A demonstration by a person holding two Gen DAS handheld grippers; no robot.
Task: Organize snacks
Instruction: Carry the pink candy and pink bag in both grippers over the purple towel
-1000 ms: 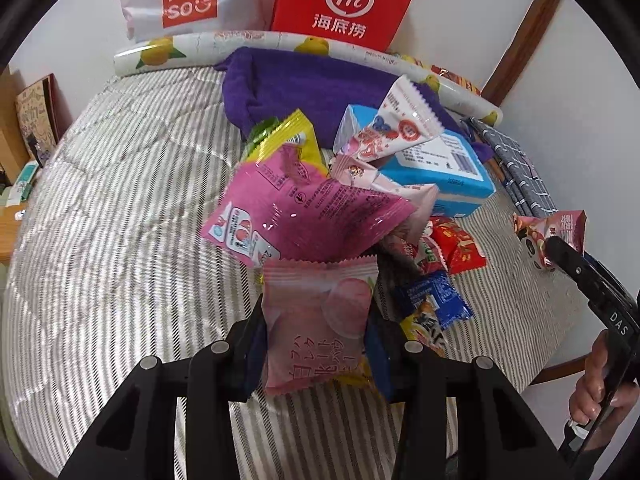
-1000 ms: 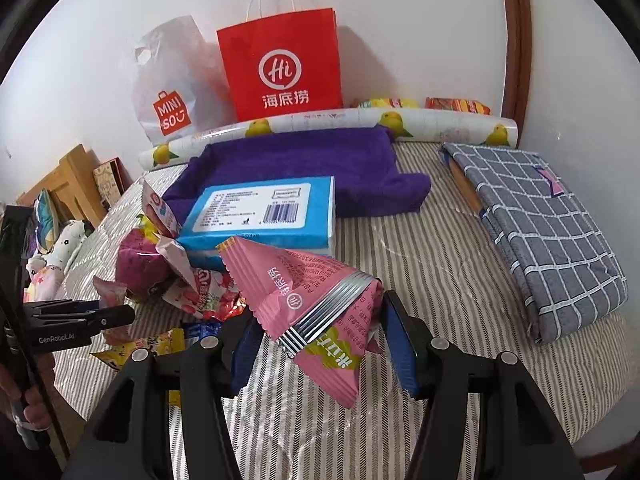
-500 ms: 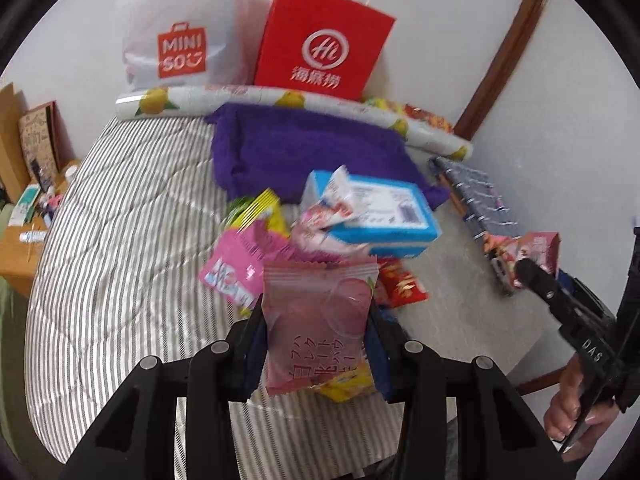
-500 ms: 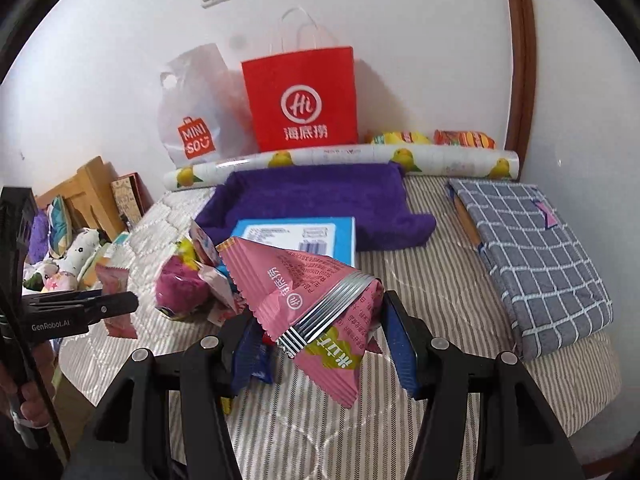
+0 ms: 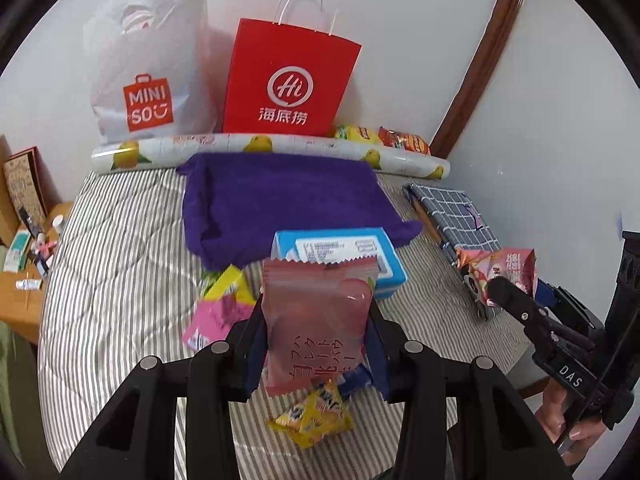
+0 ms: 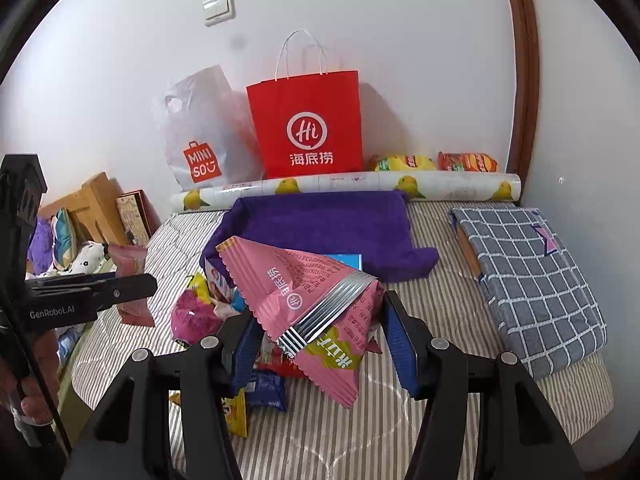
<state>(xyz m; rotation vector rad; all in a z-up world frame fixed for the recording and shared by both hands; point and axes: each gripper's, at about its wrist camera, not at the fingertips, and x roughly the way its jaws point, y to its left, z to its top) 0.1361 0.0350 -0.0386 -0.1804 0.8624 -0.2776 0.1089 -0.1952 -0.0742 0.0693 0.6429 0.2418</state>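
Note:
My left gripper (image 5: 316, 340) is shut on a pale pink translucent snack packet (image 5: 316, 320), held upright above the striped bed. My right gripper (image 6: 320, 332) is shut on a larger pink snack bag (image 6: 304, 292) with a silver striped seam, held tilted. Below lies a pile of loose snacks (image 6: 200, 308): a magenta pack (image 5: 216, 316), a yellow pack (image 5: 312, 420), a blue pack (image 6: 268, 392). A blue box (image 5: 352, 252) sits in front of the purple towel (image 5: 280, 200). In the left wrist view the right gripper (image 5: 516, 296) shows at the right edge with its bag (image 5: 500, 268).
A red paper bag (image 6: 308, 128) and a white Miniso bag (image 6: 200, 140) stand against the wall behind a lemon-print roll (image 6: 360, 184). Yellow and red snack packs (image 6: 432, 162) lie behind the roll. A checked grey cushion (image 6: 528, 276) lies right; a wooden side table (image 5: 20, 280) stands left.
Both grippers have risen with their packets still held, so the bed and snack pile look smaller and farther below. More of the wall and bags is in view.

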